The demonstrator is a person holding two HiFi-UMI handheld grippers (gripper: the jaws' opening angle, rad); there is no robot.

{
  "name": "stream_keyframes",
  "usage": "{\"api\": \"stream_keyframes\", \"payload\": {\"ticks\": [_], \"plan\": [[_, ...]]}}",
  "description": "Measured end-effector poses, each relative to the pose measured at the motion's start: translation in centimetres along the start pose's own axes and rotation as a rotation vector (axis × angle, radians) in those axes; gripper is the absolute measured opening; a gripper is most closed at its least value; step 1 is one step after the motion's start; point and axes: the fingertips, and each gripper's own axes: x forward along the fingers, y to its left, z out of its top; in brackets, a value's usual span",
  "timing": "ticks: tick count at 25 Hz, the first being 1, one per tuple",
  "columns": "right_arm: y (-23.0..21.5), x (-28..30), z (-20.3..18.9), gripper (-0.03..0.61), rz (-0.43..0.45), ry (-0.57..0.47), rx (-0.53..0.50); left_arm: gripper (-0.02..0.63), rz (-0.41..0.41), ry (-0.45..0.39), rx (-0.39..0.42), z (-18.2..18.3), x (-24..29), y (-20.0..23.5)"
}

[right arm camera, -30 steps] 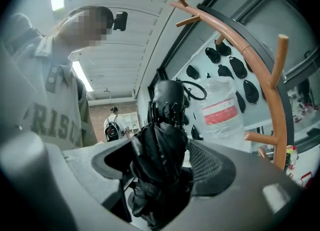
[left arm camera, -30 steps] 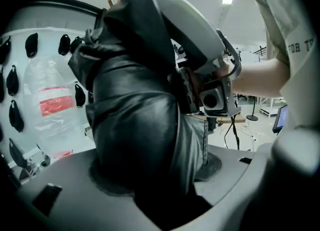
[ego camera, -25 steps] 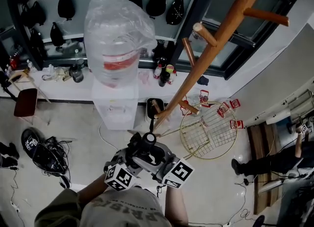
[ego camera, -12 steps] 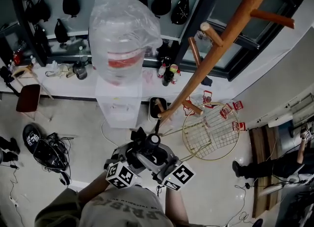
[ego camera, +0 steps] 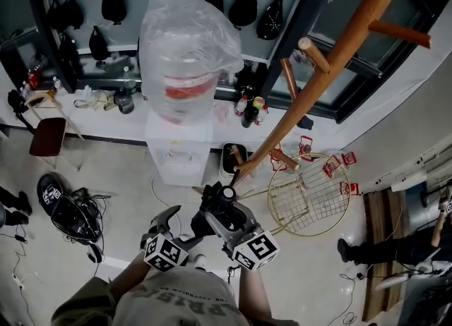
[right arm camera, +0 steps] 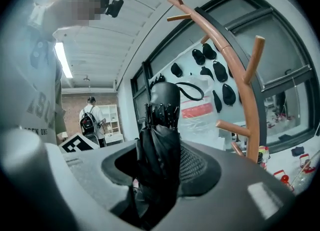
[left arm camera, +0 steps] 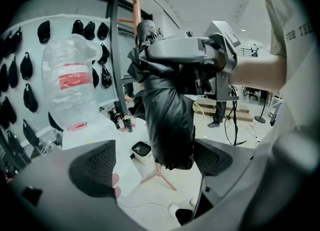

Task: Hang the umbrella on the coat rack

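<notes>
A folded black umbrella (right arm camera: 159,145) stands upright in my right gripper (right arm camera: 160,169), which is shut on it after its jaws have just been closing; the handle and strap loop (right arm camera: 190,91) stick up. The wooden coat rack (right arm camera: 239,70) rises just to the right. From above, the right gripper (ego camera: 220,212) holds the umbrella (ego camera: 226,195) near the coat rack (ego camera: 332,56). My left gripper (ego camera: 180,220) sits to its left. Its jaws have just been opening and stand wide in the left gripper view (left arm camera: 154,169); the umbrella's lower end (left arm camera: 170,125) hangs between them unpressed.
A water dispenser with a plastic-wrapped bottle (ego camera: 185,70) stands left of the rack's base (ego camera: 240,169). A round wire grid (ego camera: 311,194) lies on the floor to the right, a black bin (ego camera: 232,157) by the wall. Cables and gear (ego camera: 70,219) lie at left.
The left gripper has spread its jaws, let go of the umbrella and drawn away to the left and down. The right gripper keeps the umbrella and has sunk a little.
</notes>
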Motion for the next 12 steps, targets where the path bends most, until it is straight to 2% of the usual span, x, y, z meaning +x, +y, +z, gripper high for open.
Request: {"api": "stream_keyframes", "payload": {"ticks": [7, 12], "plan": [[-3.0, -0.3, -2.4, 0.193, -0.125, 0.073, -0.006, 0.463, 0.031, 0.017, -0.026, -0.8, -0.2, 1.2], [-4.1, 0.1, -3.7, 0.193, -0.168, 0.119, -0.015, 0.463, 0.021, 0.011, -0.04, -0.6, -0.2, 1.1]]}}
